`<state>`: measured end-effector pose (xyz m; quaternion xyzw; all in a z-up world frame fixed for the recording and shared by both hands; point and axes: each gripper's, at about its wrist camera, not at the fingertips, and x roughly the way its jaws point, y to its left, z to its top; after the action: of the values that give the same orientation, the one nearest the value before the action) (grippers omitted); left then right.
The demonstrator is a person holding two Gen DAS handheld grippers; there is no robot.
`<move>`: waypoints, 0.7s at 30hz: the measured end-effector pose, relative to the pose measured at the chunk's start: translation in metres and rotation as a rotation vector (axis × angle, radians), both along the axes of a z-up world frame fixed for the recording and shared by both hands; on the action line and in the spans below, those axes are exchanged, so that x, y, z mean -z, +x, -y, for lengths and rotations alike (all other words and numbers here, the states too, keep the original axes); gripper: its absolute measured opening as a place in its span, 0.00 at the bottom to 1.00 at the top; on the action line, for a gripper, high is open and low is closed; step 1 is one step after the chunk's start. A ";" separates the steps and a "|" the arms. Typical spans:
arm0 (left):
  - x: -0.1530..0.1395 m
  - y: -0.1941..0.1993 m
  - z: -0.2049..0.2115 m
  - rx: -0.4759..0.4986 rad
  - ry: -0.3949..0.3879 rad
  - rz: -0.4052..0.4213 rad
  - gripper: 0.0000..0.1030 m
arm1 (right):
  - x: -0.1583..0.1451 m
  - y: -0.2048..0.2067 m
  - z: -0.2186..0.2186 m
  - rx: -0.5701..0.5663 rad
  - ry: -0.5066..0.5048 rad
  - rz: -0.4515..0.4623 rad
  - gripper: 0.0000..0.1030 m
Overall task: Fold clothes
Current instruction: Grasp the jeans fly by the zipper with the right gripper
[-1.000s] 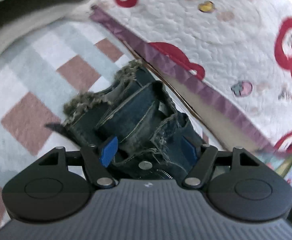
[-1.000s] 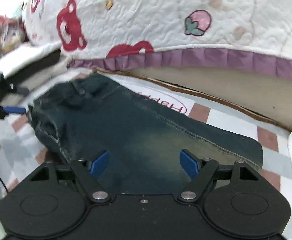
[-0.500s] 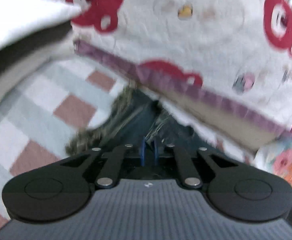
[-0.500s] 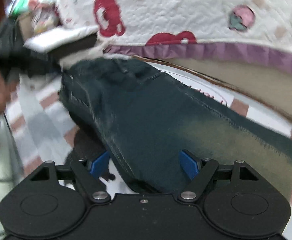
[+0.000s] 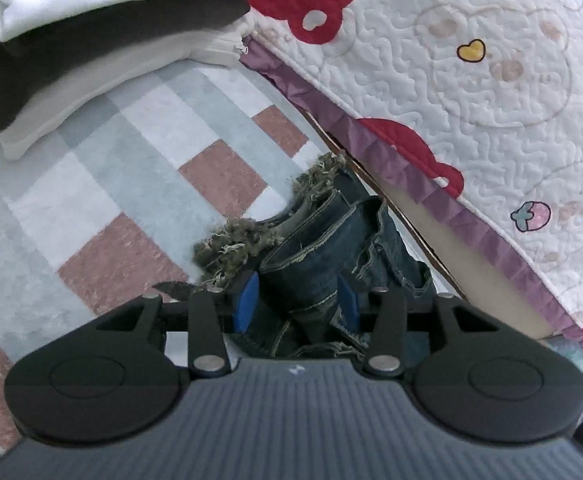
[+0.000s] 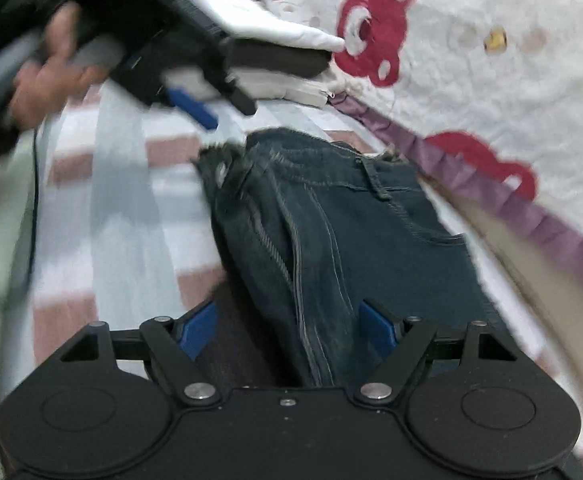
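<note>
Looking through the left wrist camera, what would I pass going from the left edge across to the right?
Stack of folded clothes → checked rug → jeans between the hand-held gripper's blue fingers → purple frill → quilt with red bears.

Just ahead of the black gripper point(image 5: 297, 306) with blue pads lie dark blue jeans point(image 5: 331, 256) with pale stitching and greyish-green frayed hems. Under them spreads a rug point(image 5: 103, 184) checked in pale blue-grey, white and dusty red-brown. To the right hangs a white quilt point(image 5: 471, 80) with red bears, a yellow heart, a pink strawberry and a purple frill.
</note>
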<state>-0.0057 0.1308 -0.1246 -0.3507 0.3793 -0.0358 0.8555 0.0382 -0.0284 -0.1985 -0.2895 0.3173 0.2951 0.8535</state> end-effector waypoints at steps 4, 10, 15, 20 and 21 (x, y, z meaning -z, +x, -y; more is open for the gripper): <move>0.006 0.002 -0.005 -0.017 -0.063 -0.001 0.44 | 0.006 0.029 -0.010 -0.040 -0.021 -0.041 0.74; 0.007 0.002 -0.014 -0.024 -0.165 0.028 0.46 | -0.011 0.063 0.006 0.026 0.146 -0.193 0.39; 0.010 0.002 -0.019 -0.016 -0.259 0.051 0.50 | -0.017 0.088 0.068 0.266 0.552 -0.460 0.37; 0.014 0.009 -0.008 0.057 -0.263 0.020 0.54 | 0.002 0.097 0.093 0.352 0.729 -0.599 0.37; 0.015 0.009 -0.005 0.072 -0.262 0.014 0.54 | 0.003 0.096 0.093 0.358 0.723 -0.587 0.37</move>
<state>0.0034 0.1360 -0.1398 -0.4454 0.3776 -0.1183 0.8032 0.1345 -0.1209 -0.2014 0.1792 0.4664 0.3042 0.8110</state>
